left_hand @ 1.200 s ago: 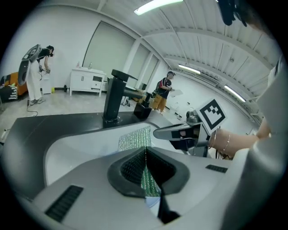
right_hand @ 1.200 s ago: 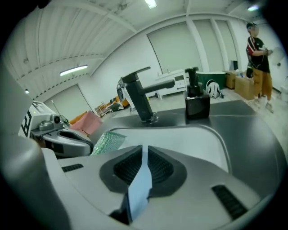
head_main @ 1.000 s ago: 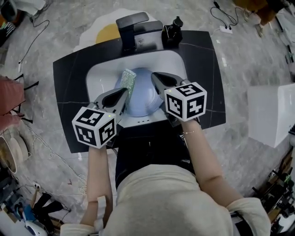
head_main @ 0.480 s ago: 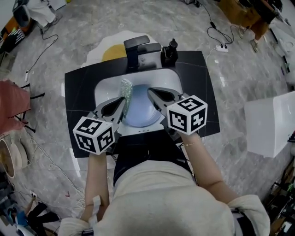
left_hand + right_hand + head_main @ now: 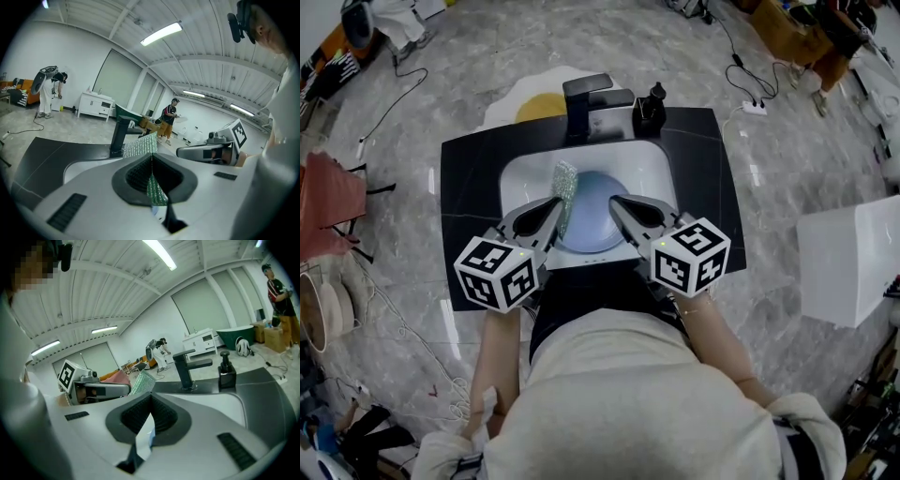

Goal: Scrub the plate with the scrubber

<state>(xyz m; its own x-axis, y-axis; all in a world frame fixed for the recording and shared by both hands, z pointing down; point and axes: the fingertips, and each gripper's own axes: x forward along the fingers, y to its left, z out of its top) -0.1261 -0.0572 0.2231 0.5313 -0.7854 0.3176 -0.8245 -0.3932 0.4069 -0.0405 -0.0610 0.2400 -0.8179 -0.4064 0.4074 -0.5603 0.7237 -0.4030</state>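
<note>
Judging by the layout, the scrubbing stroke was not yet under way. The black table (image 5: 469, 216) carried a white sink (image 5: 517, 176). Over its basin stood the pale blue plate (image 5: 592, 214), raised and tilted; whether it touched the basin could not be told. The green scrubber (image 5: 564, 190) stood on edge just beside the plate's left rim, and contact between the two could not be confirmed.

To do the step well, the scrubber's broad face should be turned flat against the plate and worked across it with firm, even pressure. The plate must be kept steady over the basin, since the grip on its thin rim could slip.

The left tool (image 5: 553, 210) was closed on the scrubber's lower edge. The right tool (image 5: 618, 202) was closed, apparently on the plate's right rim. Both forearms reached forward from the body, and the tools converged toward the faucet (image 5: 581, 97), pitched slightly downward.
</note>
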